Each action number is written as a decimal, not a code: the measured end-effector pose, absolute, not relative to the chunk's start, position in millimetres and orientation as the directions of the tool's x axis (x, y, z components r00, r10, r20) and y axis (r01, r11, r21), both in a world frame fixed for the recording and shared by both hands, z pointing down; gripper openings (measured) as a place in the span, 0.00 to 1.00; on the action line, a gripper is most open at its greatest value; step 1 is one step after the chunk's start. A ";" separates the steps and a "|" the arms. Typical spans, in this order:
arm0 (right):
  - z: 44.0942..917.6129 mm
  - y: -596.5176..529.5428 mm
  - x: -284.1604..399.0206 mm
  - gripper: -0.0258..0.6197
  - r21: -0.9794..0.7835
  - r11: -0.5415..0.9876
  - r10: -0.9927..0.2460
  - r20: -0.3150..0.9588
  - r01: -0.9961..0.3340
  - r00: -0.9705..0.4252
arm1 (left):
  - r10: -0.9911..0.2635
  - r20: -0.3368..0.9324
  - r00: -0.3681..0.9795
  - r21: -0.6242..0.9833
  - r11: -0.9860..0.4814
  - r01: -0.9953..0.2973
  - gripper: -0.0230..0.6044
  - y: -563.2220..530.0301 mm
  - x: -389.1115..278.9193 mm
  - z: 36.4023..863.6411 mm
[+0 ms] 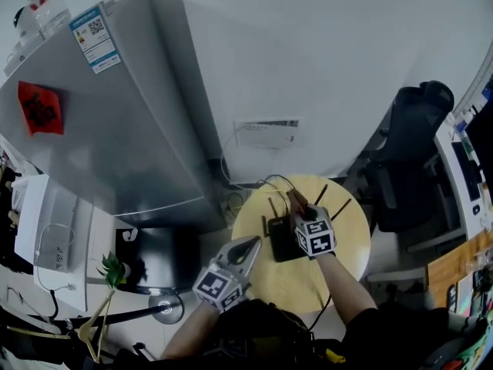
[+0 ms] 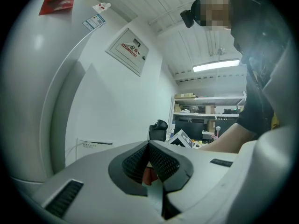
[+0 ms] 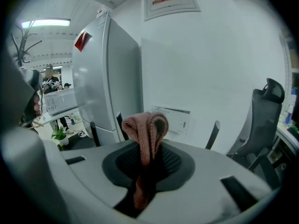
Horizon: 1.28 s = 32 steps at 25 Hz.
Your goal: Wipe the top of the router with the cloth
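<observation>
A black router (image 1: 282,240) with thin antennas lies on the round wooden table (image 1: 347,241). My right gripper (image 1: 299,205) is over the router's far right part, shut on a folded pinkish-brown cloth (image 1: 296,200). In the right gripper view the cloth (image 3: 145,133) sticks up between the closed pads and hangs down behind them. My left gripper (image 1: 251,243) hovers at the table's left edge, just left of the router, with its jaws together and nothing in them. In the left gripper view its fingertips (image 2: 149,146) meet and point at the wall; the router is out of that view.
A tall grey fridge (image 1: 115,114) stands to the left, with a white wall box (image 1: 266,132) behind the table and cables running down from it. A black office chair (image 1: 407,154) is at the right, next to a desk (image 1: 462,176). A small plant (image 1: 112,268) and a white appliance (image 1: 46,222) are at lower left.
</observation>
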State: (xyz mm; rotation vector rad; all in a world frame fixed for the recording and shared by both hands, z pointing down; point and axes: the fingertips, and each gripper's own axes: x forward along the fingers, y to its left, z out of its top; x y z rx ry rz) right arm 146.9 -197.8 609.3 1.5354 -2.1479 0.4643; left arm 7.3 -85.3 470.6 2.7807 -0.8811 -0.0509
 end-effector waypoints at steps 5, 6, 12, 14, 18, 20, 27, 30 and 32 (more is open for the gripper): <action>567.5 -186.7 139.3 0.14 -0.039 0.377 -0.842 0.401 -0.925 -0.360 | -0.551 0.057 0.832 0.243 -0.801 -0.547 0.04 -85.0 27.7 480.6; 560.9 -183.4 141.9 0.14 -0.035 0.383 -0.848 0.382 -0.923 -0.366 | -0.552 0.058 0.832 0.247 -0.800 -0.547 0.04 -85.5 31.8 482.7; 599.5 -160.1 190.9 0.14 0.009 0.364 -0.804 0.507 -0.931 -0.309 | -0.552 0.073 0.831 0.260 -0.793 -0.550 0.04 -82.7 55.4 492.0; 629.0 -152.9 210.2 0.14 -0.011 0.327 -0.766 0.582 -0.945 -0.271 | -0.532 0.084 0.842 0.264 -0.803 -0.534 0.04 -80.0 63.0 497.6; 680.9 -145.1 252.2 0.14 -0.106 0.139 -0.703 0.690 -0.985 -0.173 | -0.482 0.109 0.869 0.271 -0.827 -0.493 0.04 -79.9 70.1 511.5; 696.8 -150.0 269.6 0.14 -0.146 0.045 -0.678 0.722 -0.988 -0.137 | -0.458 0.113 0.882 0.282 -0.836 -0.470 0.04 -83.8 72.7 515.2; 725.7 -176.6 273.7 0.14 -0.218 -0.106 -0.613 0.783 -0.970 -0.109 | -0.404 0.107 0.909 0.285 -0.863 -0.417 0.04 -99.1 67.3 512.3; 736.7 -186.9 275.1 0.14 -0.191 -0.138 -0.587 0.806 -0.972 -0.075 | -0.403 0.099 0.910 0.275 -0.868 -0.414 0.04 -108.5 60.8 510.0; 741.9 -189.8 274.6 0.14 -0.171 -0.151 -0.574 0.817 -0.974 -0.055 | -0.388 0.113 0.915 0.282 -0.870 -0.404 0.04 -109.6 56.8 512.0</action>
